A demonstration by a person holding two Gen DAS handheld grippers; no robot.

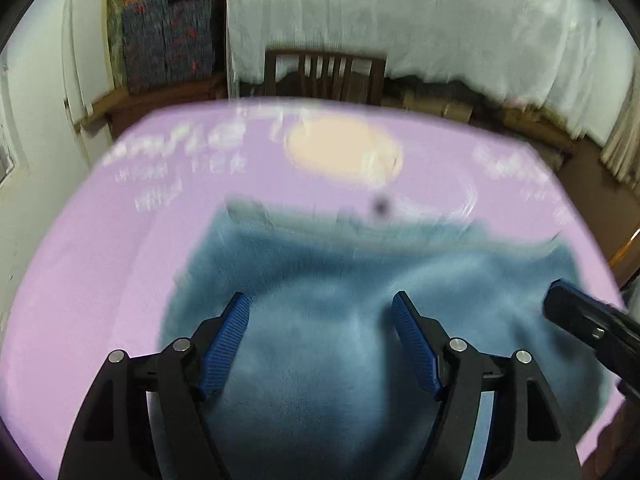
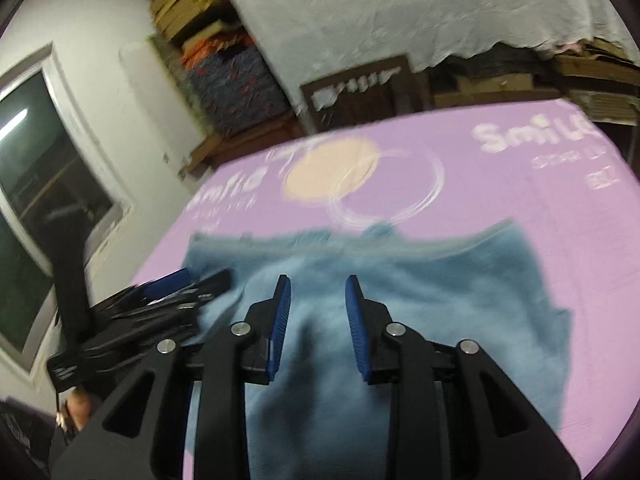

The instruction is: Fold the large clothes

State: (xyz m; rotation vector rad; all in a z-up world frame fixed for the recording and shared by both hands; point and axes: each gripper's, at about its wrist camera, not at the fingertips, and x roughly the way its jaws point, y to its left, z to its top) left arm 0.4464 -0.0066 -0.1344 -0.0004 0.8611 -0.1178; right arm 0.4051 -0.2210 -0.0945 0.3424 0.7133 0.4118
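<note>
Blurring hides garment (image 1: 320, 352) edges; left gripper (image 1: 320, 308) fingers released, right gripper (image 2: 318, 286) fingers parted, empty.

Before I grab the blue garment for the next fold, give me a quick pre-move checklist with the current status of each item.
1. Left gripper free to grasp: ok, jaws wide apart with nothing clamped between them.
2. Right gripper free to grasp: ok, jaws narrower but apart, nothing pinched.
3. Blue garment fully on the purple table cover: ok on the far and side edges; the near edge is hidden under the grippers, cannot tell.
4. Garment flat: not ok, it shows soft ridges and wrinkles.
5. Grippers clear of each other: ok, they sit side by side and apart.
6. Edge or corner to grab identified: cannot tell, both views are motion blurred.
</note>
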